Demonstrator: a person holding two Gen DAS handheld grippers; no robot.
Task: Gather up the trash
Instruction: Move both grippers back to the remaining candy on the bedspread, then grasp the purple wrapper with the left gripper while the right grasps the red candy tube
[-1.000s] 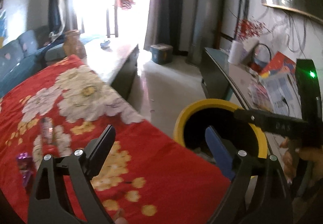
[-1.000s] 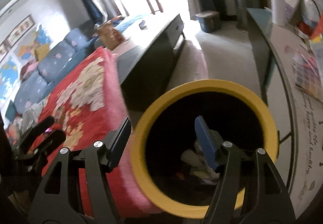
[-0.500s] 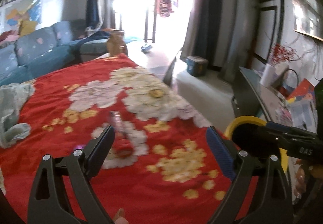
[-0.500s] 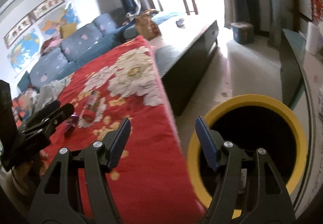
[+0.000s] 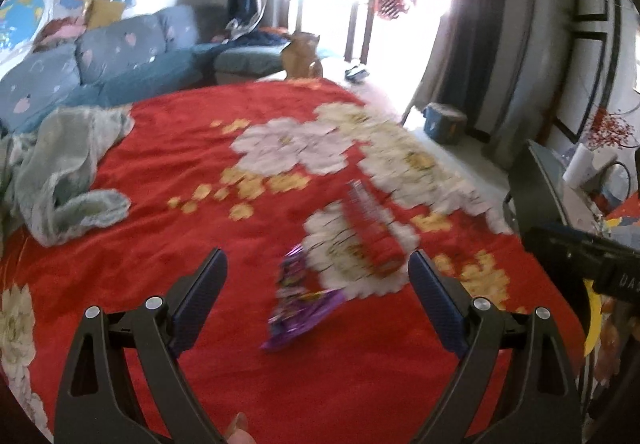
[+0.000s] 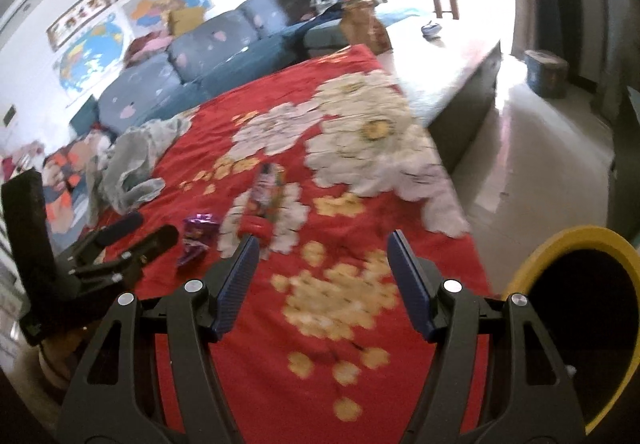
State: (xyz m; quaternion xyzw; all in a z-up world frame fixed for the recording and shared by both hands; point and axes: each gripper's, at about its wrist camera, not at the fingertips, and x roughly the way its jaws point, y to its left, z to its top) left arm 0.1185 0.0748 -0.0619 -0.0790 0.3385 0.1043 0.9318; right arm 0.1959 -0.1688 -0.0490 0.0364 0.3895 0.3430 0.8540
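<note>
A purple foil wrapper (image 5: 298, 304) lies crumpled on the red flowered blanket (image 5: 200, 164), and a long red wrapper (image 5: 370, 228) lies just beyond it. My left gripper (image 5: 316, 276) hangs open above both, nothing between its fingers. In the right wrist view the purple wrapper (image 6: 197, 234) and the red wrapper (image 6: 266, 200) lie ahead to the left. My right gripper (image 6: 320, 256) is open and empty over the blanket (image 6: 320, 324), with the left gripper (image 6: 132, 238) low at the left. The yellow-rimmed bin (image 6: 576, 308) stands at the right, off the blanket's edge.
A pale green cloth (image 5: 68, 172) lies bunched on the blanket's left side. A blue sofa (image 5: 100, 64) runs behind. A low dark table (image 6: 460, 84) and bare floor (image 6: 540, 144) lie to the right, with a blue box (image 6: 546, 72) by the curtains.
Both grippers have swung left from over the yellow bin to over the blanket. The two wrappers now lie ahead of the left gripper; the bin has slid to the right edge.
</note>
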